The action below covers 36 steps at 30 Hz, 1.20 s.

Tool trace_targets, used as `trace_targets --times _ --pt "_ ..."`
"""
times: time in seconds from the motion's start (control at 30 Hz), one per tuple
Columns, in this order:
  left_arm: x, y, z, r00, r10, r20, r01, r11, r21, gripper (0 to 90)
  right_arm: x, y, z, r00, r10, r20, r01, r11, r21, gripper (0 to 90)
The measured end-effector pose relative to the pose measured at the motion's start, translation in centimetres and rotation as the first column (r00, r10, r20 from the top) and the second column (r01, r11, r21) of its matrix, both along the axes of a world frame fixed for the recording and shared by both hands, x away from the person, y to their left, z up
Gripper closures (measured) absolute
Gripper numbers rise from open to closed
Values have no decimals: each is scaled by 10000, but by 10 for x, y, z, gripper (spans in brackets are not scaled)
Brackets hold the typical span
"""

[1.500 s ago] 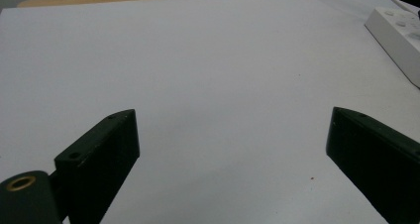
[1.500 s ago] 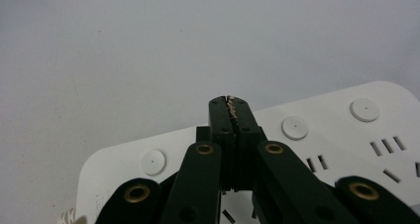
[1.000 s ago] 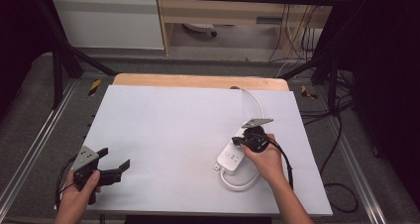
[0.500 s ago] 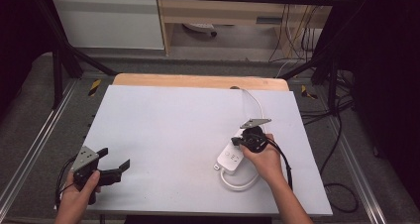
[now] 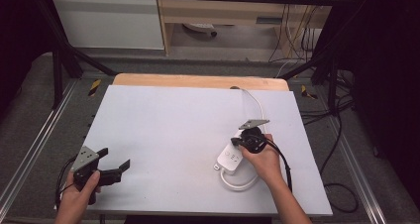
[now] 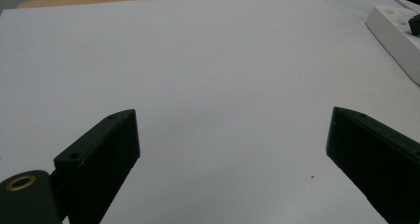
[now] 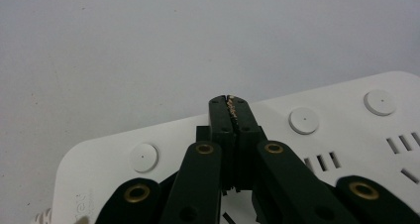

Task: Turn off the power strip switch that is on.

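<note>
A white power strip lies on the white table at the right, with its white cable running to the back edge and looping under its near end. My right gripper is shut, its jaws pressed together with the tips low over the strip's top face, between two round buttons. Whether the tips touch the strip I cannot tell. My left gripper is held wide open near the front left corner, with nothing between its fingers. The strip's end lies far off at that view's right.
A wooden strip borders the table's back edge. Black frame bars and loose cables run along the floor beside the table. A black cable trails from the right gripper over the hand.
</note>
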<state>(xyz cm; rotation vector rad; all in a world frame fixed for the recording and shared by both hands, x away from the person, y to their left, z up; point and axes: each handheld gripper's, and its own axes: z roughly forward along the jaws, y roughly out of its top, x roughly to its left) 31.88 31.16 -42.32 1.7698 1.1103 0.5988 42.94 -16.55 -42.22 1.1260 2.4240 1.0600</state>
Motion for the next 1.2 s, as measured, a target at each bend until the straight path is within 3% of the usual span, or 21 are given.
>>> trace_targets --times 0.43,1.07,1.2 --pt "0 0 0 10000 0 -15 0 10000 40 61 -2 1 0 9999 41 157 -38 9998 -172 900" --pt "0 -1 0 10000 23 -44 -23 10000 42 62 -3 0 -2 9998 -91 186 91 10000 24 900" --pt "0 -1 0 10000 31 -52 -31 10000 47 62 -5 4 -1 9989 -10 464 28 9993 -386 900"
